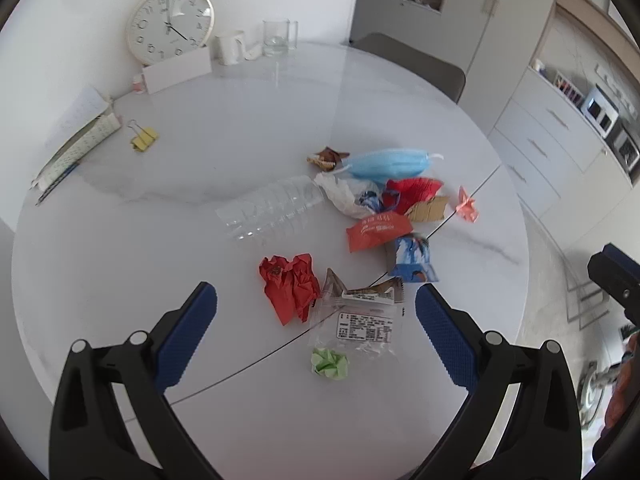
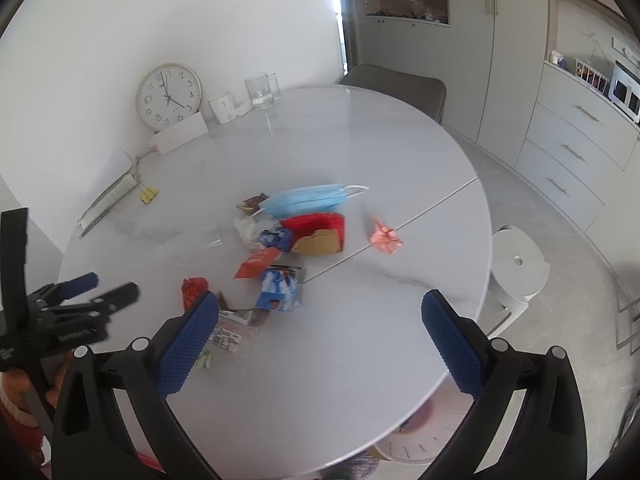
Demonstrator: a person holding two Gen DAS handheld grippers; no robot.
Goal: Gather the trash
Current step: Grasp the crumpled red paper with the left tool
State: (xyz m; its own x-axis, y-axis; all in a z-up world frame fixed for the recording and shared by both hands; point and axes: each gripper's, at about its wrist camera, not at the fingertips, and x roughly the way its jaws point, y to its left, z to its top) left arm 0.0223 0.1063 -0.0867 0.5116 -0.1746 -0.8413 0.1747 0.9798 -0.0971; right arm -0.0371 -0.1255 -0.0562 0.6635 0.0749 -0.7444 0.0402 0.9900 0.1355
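Trash lies in a loose pile on the round white table [image 1: 240, 128]: a blue face mask [image 1: 388, 164], a clear crushed bottle [image 1: 272, 210], crumpled red paper [image 1: 290, 292], a clear labelled wrapper [image 1: 360, 322], a green paper ball [image 1: 330, 364], an orange packet [image 1: 376, 232], a blue-white packet [image 1: 414, 258] and a pink scrap [image 1: 467, 205]. My left gripper [image 1: 316, 328] is open above the red paper and wrapper. My right gripper [image 2: 320, 336] is open and empty above the table's near part; the mask [image 2: 306, 200] and pink scrap [image 2: 386, 238] lie beyond it.
A clock [image 1: 170, 24], a white mug [image 1: 230, 46], a glass [image 1: 280, 36], a notebook [image 1: 76, 144] and a yellow binder clip [image 1: 144, 138] sit along the far-left edge. A grey chair [image 1: 412, 64] stands behind the table. A white stool [image 2: 516, 268] stands on the right.
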